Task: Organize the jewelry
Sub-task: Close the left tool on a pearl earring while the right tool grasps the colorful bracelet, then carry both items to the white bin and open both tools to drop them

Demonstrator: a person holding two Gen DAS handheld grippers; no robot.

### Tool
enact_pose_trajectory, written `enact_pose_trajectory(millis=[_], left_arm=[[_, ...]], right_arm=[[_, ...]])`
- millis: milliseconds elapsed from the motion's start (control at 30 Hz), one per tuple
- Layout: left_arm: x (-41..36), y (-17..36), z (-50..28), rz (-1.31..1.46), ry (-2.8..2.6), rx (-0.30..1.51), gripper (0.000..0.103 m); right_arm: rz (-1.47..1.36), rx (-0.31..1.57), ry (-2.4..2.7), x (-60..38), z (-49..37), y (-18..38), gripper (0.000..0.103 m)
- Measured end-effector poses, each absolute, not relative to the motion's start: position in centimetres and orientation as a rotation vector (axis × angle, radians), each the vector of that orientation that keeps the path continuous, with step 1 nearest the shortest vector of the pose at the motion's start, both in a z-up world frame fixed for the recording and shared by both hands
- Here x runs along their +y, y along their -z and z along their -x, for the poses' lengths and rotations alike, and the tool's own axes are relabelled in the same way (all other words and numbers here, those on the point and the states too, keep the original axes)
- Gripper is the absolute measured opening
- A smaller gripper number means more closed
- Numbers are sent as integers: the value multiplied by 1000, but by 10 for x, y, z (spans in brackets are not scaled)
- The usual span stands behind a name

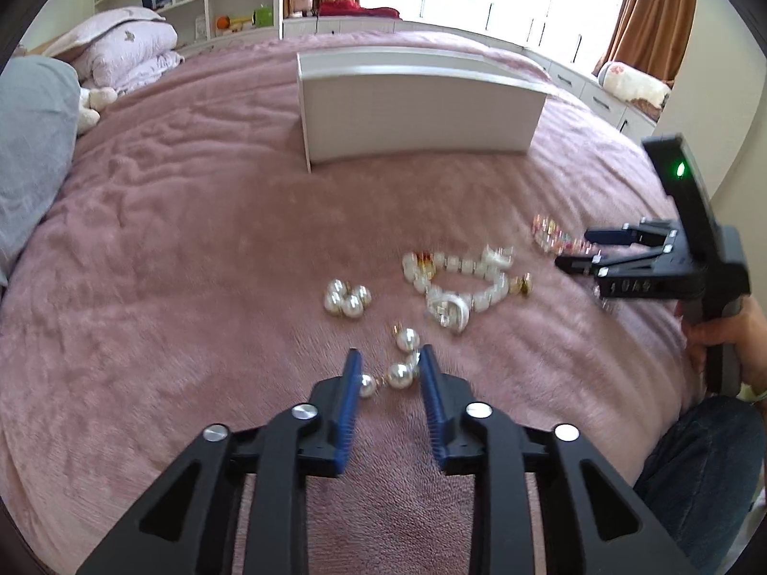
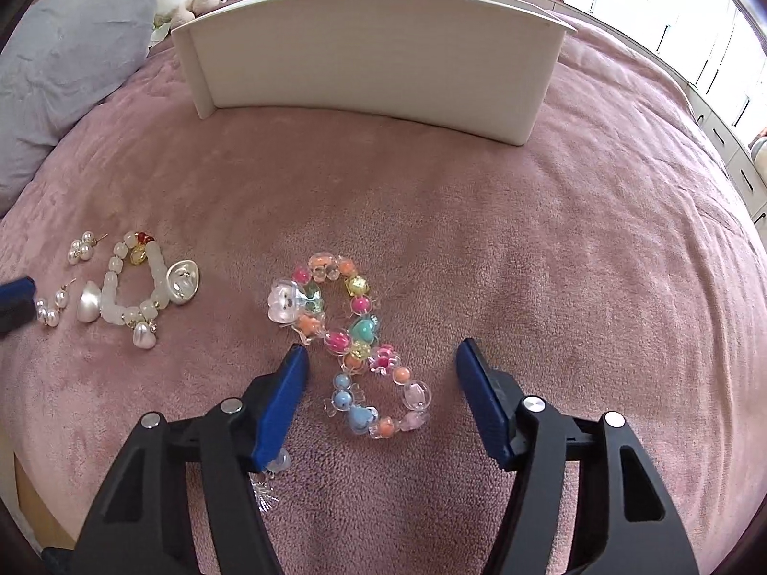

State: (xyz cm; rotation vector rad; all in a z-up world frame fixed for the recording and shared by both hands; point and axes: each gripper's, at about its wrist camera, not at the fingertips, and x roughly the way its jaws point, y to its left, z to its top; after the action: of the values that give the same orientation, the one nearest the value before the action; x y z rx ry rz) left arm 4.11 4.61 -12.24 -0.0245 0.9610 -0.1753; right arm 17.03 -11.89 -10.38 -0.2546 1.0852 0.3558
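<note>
A plush, mauve bedspread (image 2: 527,249) with a short crushed nap covers the bed, and all the jewelry lies loose on it. Toward the far side stands a white box (image 2: 374,52) with smooth, flat board walls and a squared rim.

The left gripper (image 1: 389,359) has its blue ribbed pads spread apart, and between them sits a pearl earring (image 1: 398,373): round, glossy white beads on thin gold wire. One bead touches the inner face of the left pad, though motion blur makes it hard to tell whether the right pad touches anything. Just beyond lies a second pearl earring (image 1: 346,298), a tight cluster of the same shiny spheres.

Beside that is a white bracelet (image 2: 129,287) of milky, frosted, rounded beads, with a red and a yellow faceted bead at its far end and a pearly heart charm (image 2: 144,335) hanging at the near end. Two satiny, shell-shaped earrings (image 2: 183,281) rest against it, one on each side.

The right gripper (image 2: 381,350) is wide open over a colorful bracelet (image 2: 354,335), its fingers straddling the near loop without touching it. This strand is twisted into a figure eight and made of clear plastic beads with pink, orange, blue, yellow and teal cores, plus a translucent bear-shaped bead at its left edge.

A grey pillow (image 2: 72,57) with a soft woven cover lies at the left.
</note>
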Motion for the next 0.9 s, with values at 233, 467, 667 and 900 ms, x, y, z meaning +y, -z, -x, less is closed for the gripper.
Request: enact_pose_trajectory(millis=[233, 467, 667, 900], left_arm=[[45, 139, -44, 40, 184, 976, 45], [52, 141, -47, 73, 189, 978, 16], [51, 138, -46, 63, 194, 972, 16], [50, 112, -45, 72, 211, 919, 16]], right_arm=[[249, 1090, -370, -120, -171, 105, 50], [234, 1087, -395, -118, -169, 102, 21], [221, 1081, -404, -119, -167, 97, 18], [185, 1037, -417, -123, -163, 75, 17]])
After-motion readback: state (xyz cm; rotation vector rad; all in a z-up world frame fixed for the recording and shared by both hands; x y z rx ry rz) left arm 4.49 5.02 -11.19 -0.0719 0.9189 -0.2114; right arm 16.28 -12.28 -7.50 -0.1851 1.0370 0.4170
